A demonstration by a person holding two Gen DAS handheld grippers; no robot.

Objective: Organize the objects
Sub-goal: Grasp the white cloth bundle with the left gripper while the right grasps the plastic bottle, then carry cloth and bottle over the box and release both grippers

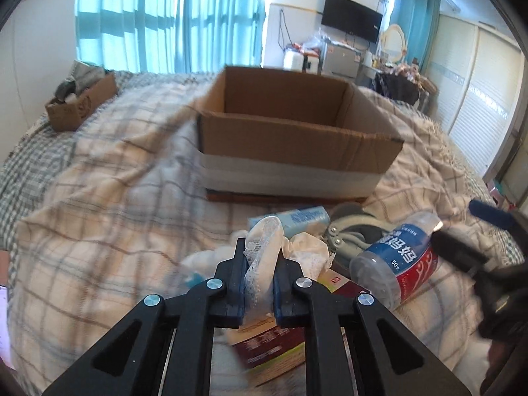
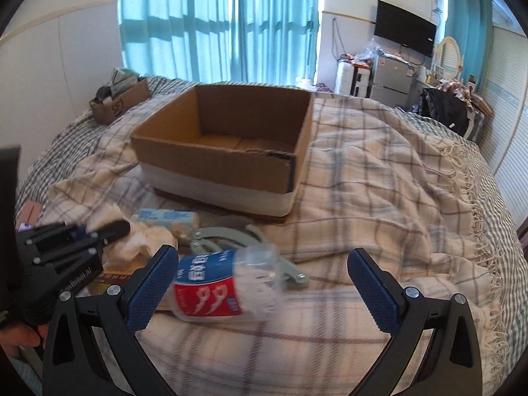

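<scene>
While the open brown cardboard box (image 2: 227,145) at twelve o'clock is seen empty, white lace cloth (image 1: 262,257) is pinched by the left gripper (image 1: 260,264); the right gripper (image 2: 264,283) is spread around the crushed clear plastic bottle (image 2: 227,283) on the bed (image 2: 379,198).

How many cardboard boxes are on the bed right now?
2. The large open box sits mid-bed on the plaid blanket; a small box holding items sits at the far left edge. Others may lie out of view.
</scene>
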